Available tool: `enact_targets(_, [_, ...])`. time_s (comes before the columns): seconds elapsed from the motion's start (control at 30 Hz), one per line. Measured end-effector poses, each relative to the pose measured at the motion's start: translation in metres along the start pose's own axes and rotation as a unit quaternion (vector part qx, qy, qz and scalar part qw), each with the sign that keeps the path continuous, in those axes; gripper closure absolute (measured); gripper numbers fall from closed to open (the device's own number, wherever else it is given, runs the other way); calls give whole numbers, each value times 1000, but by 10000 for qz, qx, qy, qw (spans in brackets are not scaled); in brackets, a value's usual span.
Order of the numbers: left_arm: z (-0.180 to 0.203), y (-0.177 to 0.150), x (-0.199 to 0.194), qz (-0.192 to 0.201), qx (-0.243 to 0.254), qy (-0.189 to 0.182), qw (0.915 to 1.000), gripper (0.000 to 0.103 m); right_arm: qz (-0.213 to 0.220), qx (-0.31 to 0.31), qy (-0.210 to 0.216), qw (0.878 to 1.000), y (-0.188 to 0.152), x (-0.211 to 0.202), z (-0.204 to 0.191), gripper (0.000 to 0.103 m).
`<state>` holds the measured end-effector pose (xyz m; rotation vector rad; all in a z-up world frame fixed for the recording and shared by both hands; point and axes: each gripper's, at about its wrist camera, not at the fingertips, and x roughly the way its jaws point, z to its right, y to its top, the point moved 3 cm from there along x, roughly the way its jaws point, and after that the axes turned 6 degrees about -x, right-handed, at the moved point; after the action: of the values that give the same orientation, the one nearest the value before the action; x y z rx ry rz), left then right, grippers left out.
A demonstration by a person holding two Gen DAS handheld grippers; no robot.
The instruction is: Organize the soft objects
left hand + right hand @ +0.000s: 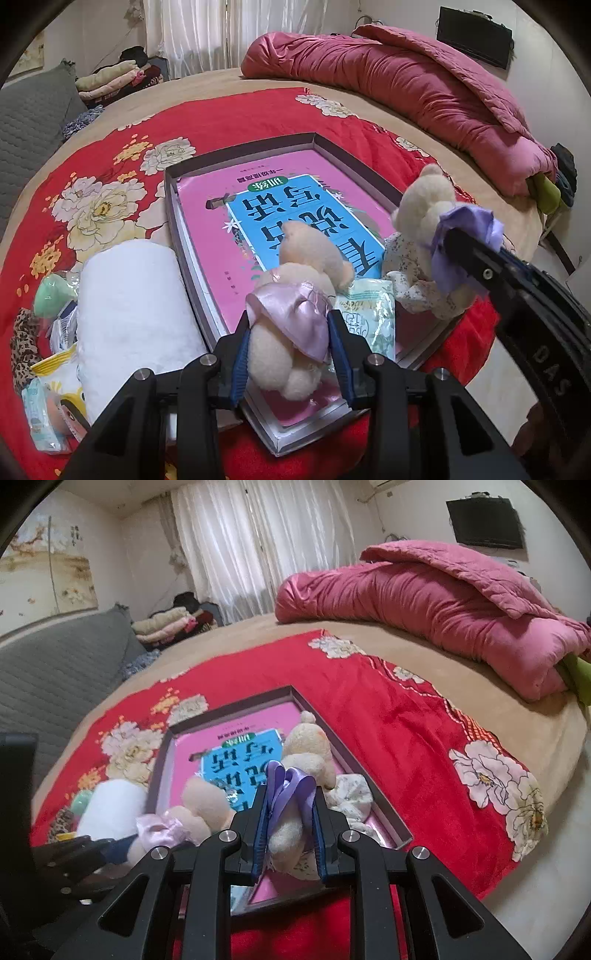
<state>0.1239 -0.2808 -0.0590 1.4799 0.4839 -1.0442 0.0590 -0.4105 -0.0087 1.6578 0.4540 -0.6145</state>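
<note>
Left tool (291,354) clenched on one pink-bowed bear (295,295), right tool (290,834) on one purple-bowed bear (306,753).

The far half of the box (314,138) is left open; its near end is blocked by two plush bears (295,295).

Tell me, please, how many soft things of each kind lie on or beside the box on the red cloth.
Plush bears: 2, pink-bowed bear in the left gripper, purple-bowed bear in the right gripper.
White rolls: 1, white roll.
Tissue packs: 1, green pack.
Total: 4.
</note>
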Motion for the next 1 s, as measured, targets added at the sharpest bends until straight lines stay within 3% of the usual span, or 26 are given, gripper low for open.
enact_targets(0.17, [0,0,0,2,4,-12,10000,64,-252,-194,-240,9992,-3,10,-3,81])
enact_targets(0.4, [0,-1,-1,27,-14,-16,10000,64,-695,-542,-71,9961,-10,30,-17,79])
enact_targets(0.63, [-1,-1,-1,25,-29,-17,10000,64,-745,-329,168,9965,-12,33,-11,77])
enact_targets(1.0, [-1,0,0,1,-43,-52,10000,64,-691,326,450,9961,-14,32,11,63])
